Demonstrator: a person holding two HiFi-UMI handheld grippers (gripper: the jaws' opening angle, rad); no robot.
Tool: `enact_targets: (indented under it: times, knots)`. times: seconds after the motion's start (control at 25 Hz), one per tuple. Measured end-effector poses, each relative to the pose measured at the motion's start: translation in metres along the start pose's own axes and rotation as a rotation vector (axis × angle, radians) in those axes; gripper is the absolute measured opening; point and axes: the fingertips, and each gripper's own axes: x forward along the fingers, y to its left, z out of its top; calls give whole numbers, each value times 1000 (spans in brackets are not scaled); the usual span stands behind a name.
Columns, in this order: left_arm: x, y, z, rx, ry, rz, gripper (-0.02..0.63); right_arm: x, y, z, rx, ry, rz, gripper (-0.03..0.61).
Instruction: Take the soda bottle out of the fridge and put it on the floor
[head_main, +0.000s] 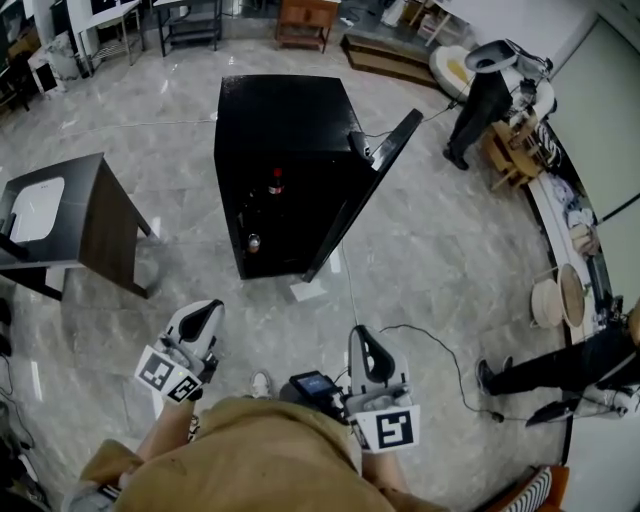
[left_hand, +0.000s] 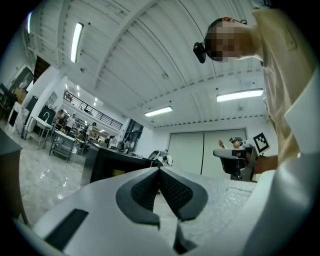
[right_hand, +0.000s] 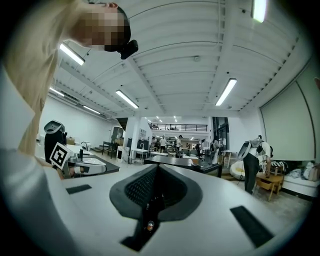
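soda bottle (head_main: 275, 184) inside open fridge (head_main: 285, 115), head view only, left tongs (left_hand: 160, 170) and right tongs (right_hand: 156, 167) pressed together, empty

Red-capped soda bottle (head_main: 275, 186) stands inside open fridge (head_main: 285, 110).
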Motion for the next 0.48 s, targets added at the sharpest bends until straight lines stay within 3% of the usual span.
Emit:
enact_targets:
  times: [0.24,0.48]
  knots:
    - [20,14,-2,14,11,29,3,25,-12,-5,27,-13,27,3]
    - [72,25,-6,36,8,90,2,70,-53,-13,37,-20,92,3]
